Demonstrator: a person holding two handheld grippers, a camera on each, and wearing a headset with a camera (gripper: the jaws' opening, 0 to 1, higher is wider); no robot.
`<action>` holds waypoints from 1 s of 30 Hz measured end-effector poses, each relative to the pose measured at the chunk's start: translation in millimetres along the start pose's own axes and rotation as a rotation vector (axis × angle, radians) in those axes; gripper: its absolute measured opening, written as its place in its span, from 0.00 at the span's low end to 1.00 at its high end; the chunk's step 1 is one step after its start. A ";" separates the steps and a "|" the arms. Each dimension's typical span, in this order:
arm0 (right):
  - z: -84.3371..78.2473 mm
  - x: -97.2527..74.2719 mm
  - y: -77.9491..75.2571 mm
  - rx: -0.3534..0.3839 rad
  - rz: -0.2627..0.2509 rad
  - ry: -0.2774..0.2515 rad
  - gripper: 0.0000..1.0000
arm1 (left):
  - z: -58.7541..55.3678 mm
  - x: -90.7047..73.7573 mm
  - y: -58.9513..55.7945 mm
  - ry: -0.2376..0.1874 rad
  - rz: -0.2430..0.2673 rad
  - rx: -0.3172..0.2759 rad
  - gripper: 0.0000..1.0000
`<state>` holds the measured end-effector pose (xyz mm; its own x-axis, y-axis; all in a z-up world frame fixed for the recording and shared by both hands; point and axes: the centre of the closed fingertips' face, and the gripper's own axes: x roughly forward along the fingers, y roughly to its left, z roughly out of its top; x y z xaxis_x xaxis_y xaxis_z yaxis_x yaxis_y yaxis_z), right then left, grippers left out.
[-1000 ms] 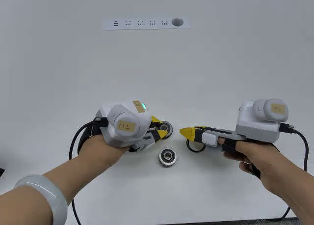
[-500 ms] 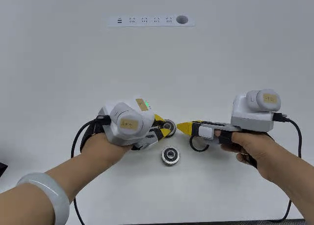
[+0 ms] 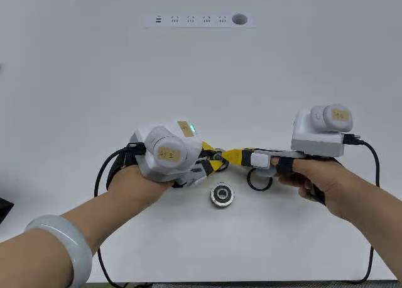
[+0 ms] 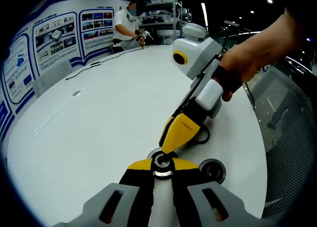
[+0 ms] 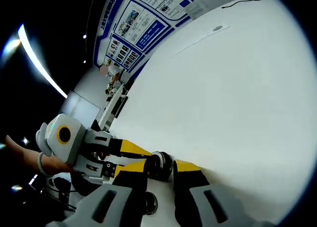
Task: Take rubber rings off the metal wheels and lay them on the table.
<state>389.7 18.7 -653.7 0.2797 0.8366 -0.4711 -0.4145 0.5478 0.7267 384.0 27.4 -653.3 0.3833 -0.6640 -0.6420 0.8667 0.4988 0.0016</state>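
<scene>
1. 2 grippers, 2 metal wheels, 1 loose rubber ring [image 3: 259,190], on a white table [image 3: 282,68].
2. left gripper [image 3: 212,162]: jaws clamped on one wheel [image 4: 162,162], held just above the table.
3. right gripper [image 3: 232,156]: yellow tips meet that same wheel from the opposite side. a gap shows btwn its jaws; can't tell if they pinch anything.
4. 2nd wheel [image 3: 221,195] lies flat near the person, below both grippers.
5. loose ring lies under the right gripper, partly hidden.
6. held wheel mostly covered by jaws; possibly a ring on it, unclear.
</scene>
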 end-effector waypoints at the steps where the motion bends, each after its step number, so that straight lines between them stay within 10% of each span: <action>1: -0.3 0.2 0.4 0.000 0.001 0.002 0.22 | 0.0 0.0 0.0 0.000 0.000 0.000 0.12; 30: -8.9 -6.6 7.1 0.035 0.038 0.025 0.12 | -0.1 0.0 0.0 -0.004 -0.004 0.001 0.12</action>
<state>377.2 17.2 -649.9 0.2422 0.8569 -0.4550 -0.3939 0.5154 0.7611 383.9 27.5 -653.4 0.3814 -0.6683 -0.6387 0.8684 0.4959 -0.0003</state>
